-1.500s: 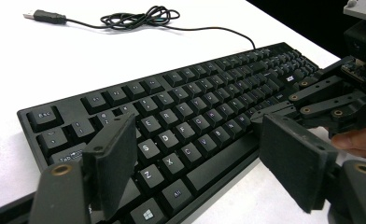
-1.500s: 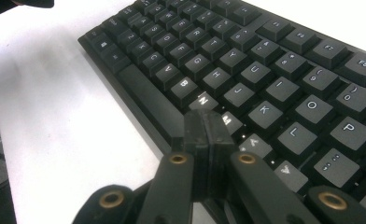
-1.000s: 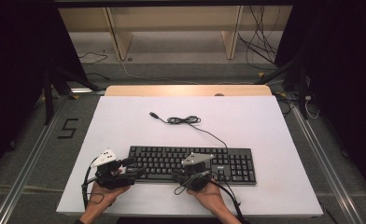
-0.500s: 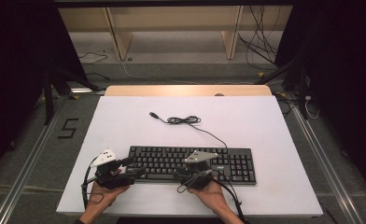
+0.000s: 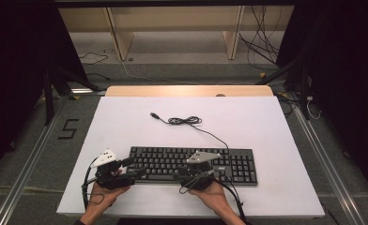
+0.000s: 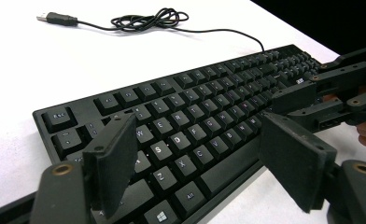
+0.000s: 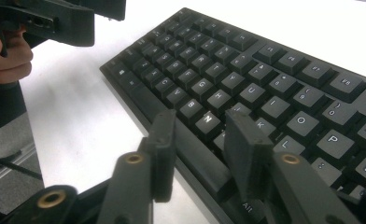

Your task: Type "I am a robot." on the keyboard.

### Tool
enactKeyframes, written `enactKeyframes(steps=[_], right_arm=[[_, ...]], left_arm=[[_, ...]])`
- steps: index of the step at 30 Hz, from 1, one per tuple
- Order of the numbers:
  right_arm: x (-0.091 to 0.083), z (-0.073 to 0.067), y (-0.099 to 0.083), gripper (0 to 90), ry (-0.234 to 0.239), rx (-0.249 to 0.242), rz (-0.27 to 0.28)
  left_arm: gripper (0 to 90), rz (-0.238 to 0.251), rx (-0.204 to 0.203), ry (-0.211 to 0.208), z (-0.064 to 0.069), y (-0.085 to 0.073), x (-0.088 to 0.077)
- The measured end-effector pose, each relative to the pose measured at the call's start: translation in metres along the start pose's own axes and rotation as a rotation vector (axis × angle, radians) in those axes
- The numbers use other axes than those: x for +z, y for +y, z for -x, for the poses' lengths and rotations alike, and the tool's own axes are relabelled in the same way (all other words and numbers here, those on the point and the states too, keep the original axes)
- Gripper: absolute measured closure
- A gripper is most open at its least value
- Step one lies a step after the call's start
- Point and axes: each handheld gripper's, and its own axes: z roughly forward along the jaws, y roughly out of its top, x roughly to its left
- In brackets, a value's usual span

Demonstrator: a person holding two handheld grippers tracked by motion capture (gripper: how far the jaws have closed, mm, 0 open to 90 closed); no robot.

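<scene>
A black keyboard (image 5: 191, 161) lies flat near the front of the white table (image 5: 266, 126). Its black cable (image 5: 184, 121) is coiled behind it and ends in a USB plug (image 5: 154, 115). My left gripper (image 5: 134, 168) is at the keyboard's left end. In the left gripper view it (image 6: 202, 140) stands wide open above the letter keys, gripping nothing. My right gripper (image 5: 187, 169) is at the front edge near the middle. Its jaws (image 7: 202, 135) have just been opening and straddle the front edge by the space bar without pressing it.
A wooden strip (image 5: 189, 90) borders the table's far side, with a shelf frame (image 5: 172, 28) and loose cables on the floor behind it. Bare white table lies behind and to the right of the keyboard. A person's hands hold both grippers at the front edge.
The right gripper has tilted slightly, so its grey plate sits a little higher and flatter in the high view. The left gripper and the keyboard have not moved.
</scene>
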Motion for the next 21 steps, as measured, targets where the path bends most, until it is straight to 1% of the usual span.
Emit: enactKeyframes(steps=[6,9,15,20,21], right_arm=[[-0.002,0.001,0.000,60.3,0.008,0.005,0.007],[-0.005,0.001,0.000,56.4,0.014,0.010,0.012],[-0.008,0.002,0.000,51.9,0.018,0.010,0.028],[-0.010,0.002,0.000,49.9,0.018,0.008,0.032],[-0.011,0.002,0.000,49.5,0.018,0.009,0.034]], left_arm=[[27.7,0.001,-0.002,0.000,-0.001,0.001,0.000],[27.7,0.005,-0.011,0.000,-0.002,0.002,0.001],[27.8,0.002,-0.015,0.002,-0.004,0.003,0.004],[28.6,-0.003,-0.014,0.003,-0.005,0.005,0.007],[28.8,-0.005,-0.019,0.004,-0.005,0.006,0.008]])
